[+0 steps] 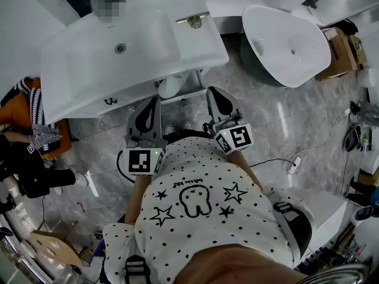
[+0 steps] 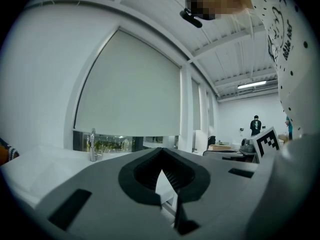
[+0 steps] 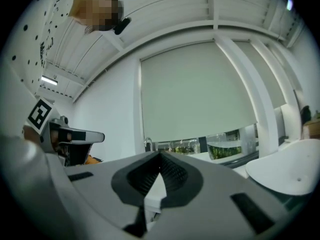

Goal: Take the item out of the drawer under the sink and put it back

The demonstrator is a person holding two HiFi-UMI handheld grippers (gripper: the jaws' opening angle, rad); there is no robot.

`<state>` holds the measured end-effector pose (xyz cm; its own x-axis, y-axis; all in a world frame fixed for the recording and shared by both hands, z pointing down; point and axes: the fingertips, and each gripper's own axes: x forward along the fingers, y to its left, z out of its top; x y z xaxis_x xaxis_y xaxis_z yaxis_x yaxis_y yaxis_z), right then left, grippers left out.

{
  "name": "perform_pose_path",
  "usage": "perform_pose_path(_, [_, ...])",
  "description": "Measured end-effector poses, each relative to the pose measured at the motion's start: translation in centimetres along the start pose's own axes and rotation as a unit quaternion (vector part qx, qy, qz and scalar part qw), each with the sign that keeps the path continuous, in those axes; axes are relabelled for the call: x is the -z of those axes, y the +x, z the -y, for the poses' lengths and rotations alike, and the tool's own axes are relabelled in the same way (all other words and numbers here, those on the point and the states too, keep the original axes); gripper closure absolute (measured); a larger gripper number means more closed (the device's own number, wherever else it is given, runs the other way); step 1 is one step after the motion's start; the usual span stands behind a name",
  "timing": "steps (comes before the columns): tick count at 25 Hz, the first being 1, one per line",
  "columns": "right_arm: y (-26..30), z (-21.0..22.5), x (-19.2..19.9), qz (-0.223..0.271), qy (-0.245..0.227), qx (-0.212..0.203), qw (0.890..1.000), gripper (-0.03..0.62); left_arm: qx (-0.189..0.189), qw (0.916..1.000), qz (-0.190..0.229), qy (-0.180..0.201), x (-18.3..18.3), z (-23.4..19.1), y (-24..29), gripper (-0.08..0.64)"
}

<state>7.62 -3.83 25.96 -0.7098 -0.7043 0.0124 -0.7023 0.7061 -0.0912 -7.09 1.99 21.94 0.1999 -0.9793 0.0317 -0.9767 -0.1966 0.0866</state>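
Observation:
In the head view a white sink vanity stands in front of me, with a faucet at its back edge. A white drawer front under the counter looks closed, and no item from it is in sight. My left gripper and right gripper are held side by side at chest height, pointing level toward the vanity. Both are shut with nothing between the jaws. The left gripper view shows its closed jaws over the countertop and faucet. The right gripper view shows closed jaws likewise.
A white freestanding tub stands to the right of the vanity. A seated person is at the left. Cables and a socket lie on the tiled floor to the right, and a cardboard box sits beyond the tub.

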Motion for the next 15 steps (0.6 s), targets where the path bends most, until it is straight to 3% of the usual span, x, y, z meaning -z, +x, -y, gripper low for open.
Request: perform_pose_path(15, [0.6, -1.0, 0.3, -0.006, -0.022, -0.045, 0.999, 0.580, -0.019, 0.9997, -0.009, -0.010, 1.3, -0.1, 0.2, 0.555])
